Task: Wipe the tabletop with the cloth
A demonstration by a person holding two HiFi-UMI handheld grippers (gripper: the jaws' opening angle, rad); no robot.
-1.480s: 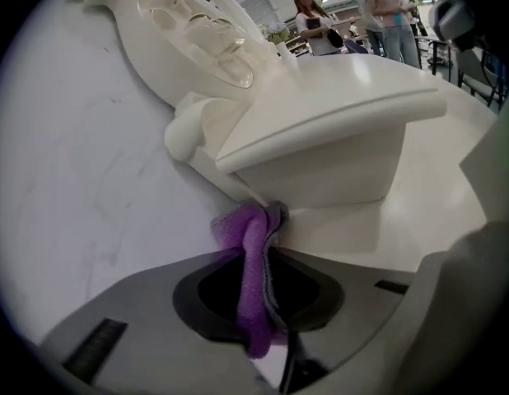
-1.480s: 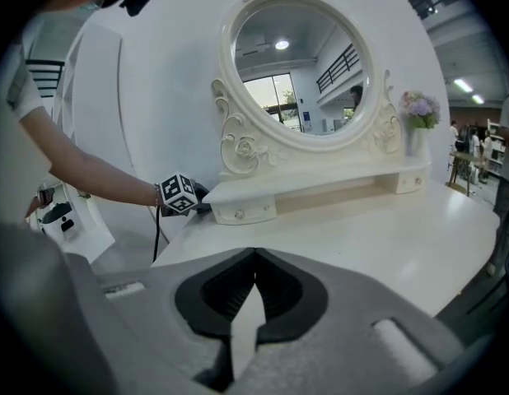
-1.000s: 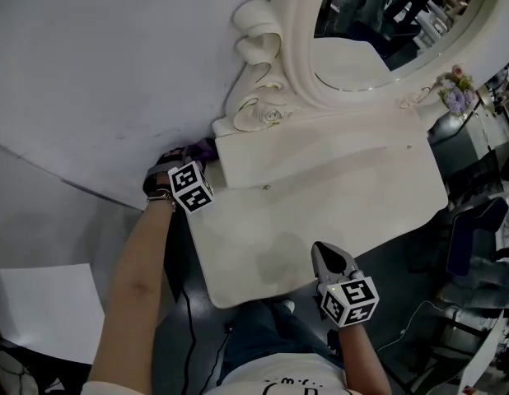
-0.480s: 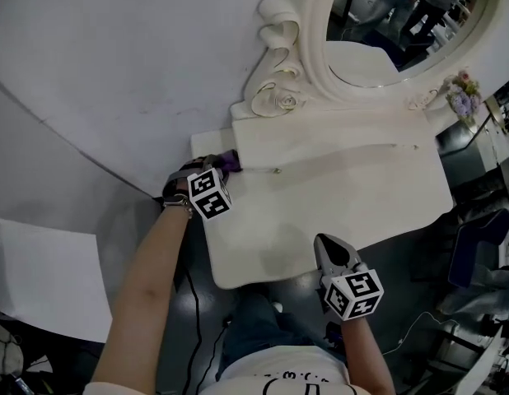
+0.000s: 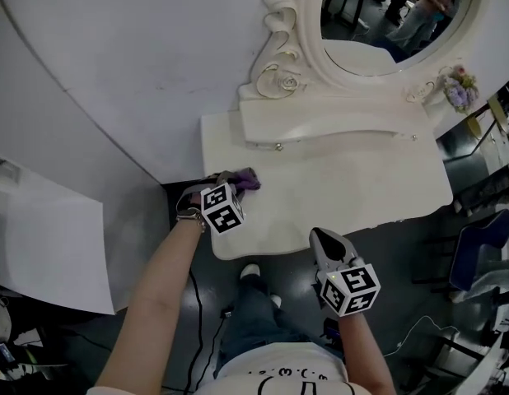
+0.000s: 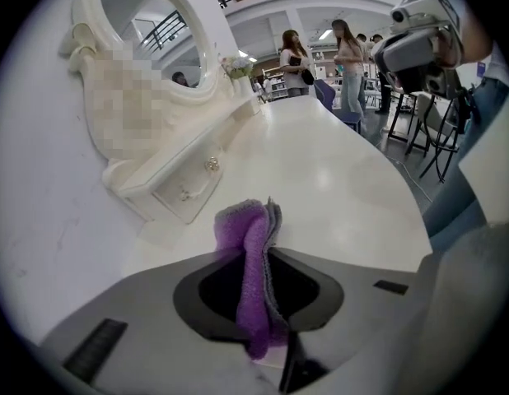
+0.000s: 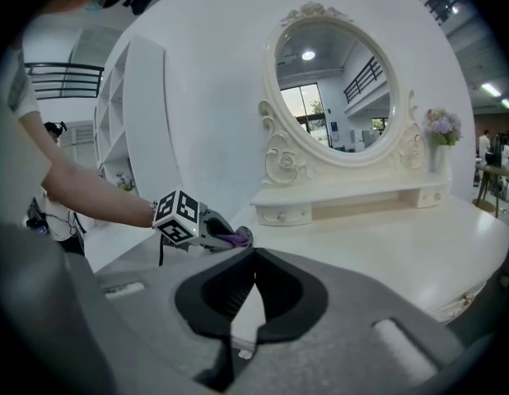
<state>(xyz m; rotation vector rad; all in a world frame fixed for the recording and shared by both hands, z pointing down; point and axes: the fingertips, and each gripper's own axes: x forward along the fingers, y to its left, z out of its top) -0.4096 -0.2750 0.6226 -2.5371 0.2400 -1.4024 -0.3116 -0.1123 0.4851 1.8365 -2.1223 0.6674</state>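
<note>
A purple cloth (image 5: 245,179) (image 6: 253,262) is pinched in my left gripper (image 5: 235,183) (image 6: 264,220), which is shut on it at the left front part of the white dressing tabletop (image 5: 353,183). The cloth's free end pokes out past the jaws over the tabletop (image 6: 337,171). From the right gripper view the left gripper (image 7: 207,230) and cloth (image 7: 238,238) sit at the table's left end. My right gripper (image 5: 329,243) (image 7: 253,257) hovers at the table's front edge, jaws closed together with nothing between them.
A raised drawer shelf (image 5: 329,122) and an oval mirror in an ornate white frame (image 5: 378,23) stand along the back. A small flower vase (image 5: 456,89) sits at the far right. Chairs and people (image 6: 345,56) are beyond the right end. The wall (image 5: 114,64) is on the left.
My left gripper with the cloth has come forward and right, from beside the drawer shelf to the table's front left part. The right gripper has stayed near the front edge.
</note>
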